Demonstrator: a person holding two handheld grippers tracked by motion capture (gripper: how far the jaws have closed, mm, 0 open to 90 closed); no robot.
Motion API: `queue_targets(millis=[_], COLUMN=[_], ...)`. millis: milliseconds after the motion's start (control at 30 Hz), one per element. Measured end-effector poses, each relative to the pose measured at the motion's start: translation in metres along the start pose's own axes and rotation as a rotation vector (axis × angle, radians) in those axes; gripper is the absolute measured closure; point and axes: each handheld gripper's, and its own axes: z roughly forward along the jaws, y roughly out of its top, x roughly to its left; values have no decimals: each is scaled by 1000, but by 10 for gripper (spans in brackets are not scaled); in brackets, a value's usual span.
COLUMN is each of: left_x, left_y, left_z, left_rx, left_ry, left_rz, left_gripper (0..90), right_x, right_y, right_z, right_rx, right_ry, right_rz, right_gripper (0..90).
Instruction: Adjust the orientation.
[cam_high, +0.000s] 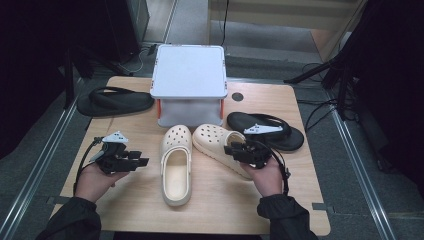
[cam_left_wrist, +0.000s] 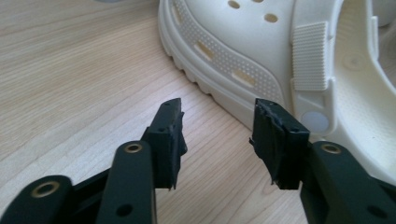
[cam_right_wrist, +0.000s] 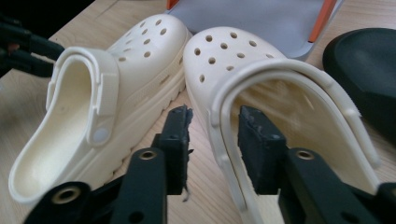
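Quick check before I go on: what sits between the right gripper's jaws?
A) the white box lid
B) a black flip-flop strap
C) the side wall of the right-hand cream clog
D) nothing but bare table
C: in the right gripper view, the right gripper straddles the side wall of the right-hand cream clog, one jaw outside it, one inside.
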Motion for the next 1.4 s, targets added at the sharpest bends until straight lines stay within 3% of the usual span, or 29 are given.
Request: queue_targets(millis=[233, 367, 500, 667, 867, 933, 1400], left_x=[-3, -5, -9, -11, -13, -15, -18], left_y=[5, 8, 9, 9, 8, 7, 7], left_z=[0, 3, 9, 19, 29, 33, 38], left_rx=[-2, 5, 0, 15, 33, 55, 75], left_ry=[-54, -85, -93, -88, -93, -90, -94], left_rz=[-3, 9, 17, 7, -14, -2, 3], left_gripper=[760, 897, 900, 900, 899, 899, 898], right_x=[-10, -14, -14, -15, -14, -12, -1], right_y=[-9, -11, -11, -9, -6, -5, -3], right_z=[-11, -10, -1, 8, 13, 14, 15], right_rx=[10, 15, 32, 61, 64, 62, 58], right_ry=[-9, -25, -70, -76, -56, -65, -8], right_rz=[-22, -34, -83, -86, -85, -103, -132], right_gripper=[899, 900, 900, 900, 900, 900, 900])
